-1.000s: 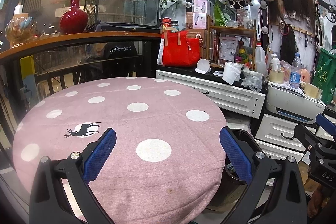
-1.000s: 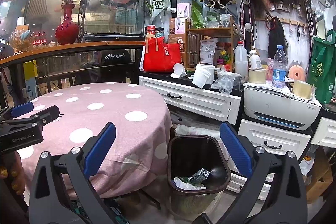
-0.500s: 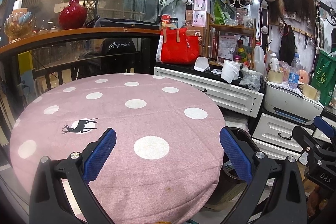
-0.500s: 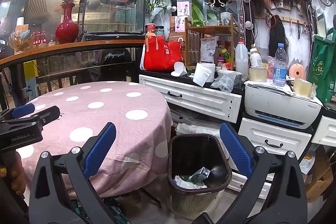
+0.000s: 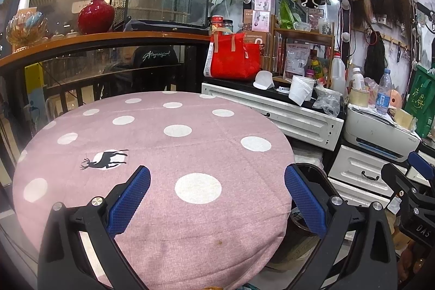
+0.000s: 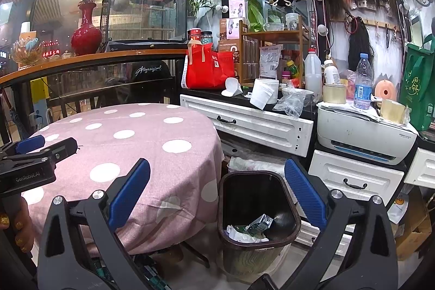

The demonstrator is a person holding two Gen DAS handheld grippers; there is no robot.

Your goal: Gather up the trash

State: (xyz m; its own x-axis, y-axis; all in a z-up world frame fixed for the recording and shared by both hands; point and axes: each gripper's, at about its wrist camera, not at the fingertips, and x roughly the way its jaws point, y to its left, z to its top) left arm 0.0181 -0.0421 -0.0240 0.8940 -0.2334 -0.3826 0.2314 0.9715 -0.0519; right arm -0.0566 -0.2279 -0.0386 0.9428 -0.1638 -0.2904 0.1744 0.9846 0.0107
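A dark brown trash bin (image 6: 258, 208) stands on the floor to the right of the round table (image 6: 130, 143). Crumpled paper and a small green carton (image 6: 259, 224) lie in its bottom. My right gripper (image 6: 217, 197) hangs open above and in front of the bin, with nothing between its fingers. My left gripper (image 5: 217, 197) is open over the near part of the pink dotted tablecloth (image 5: 163, 148), also holding nothing. In the left wrist view only the bin's rim (image 5: 312, 170) peeks out behind the table edge. Each gripper shows at the edge of the other's view.
White drawer units (image 6: 261, 127) and a printer (image 6: 364, 137) stand close behind the bin, crowded with bottles, cups and bags. A red bag (image 6: 209, 69) sits at the counter's left end. A wooden rail with a red vase (image 5: 95, 12) runs behind the table.
The left gripper's view has shifted slightly, so the table sits a little lower and more to the left. The right gripper has barely moved. Both stay open.
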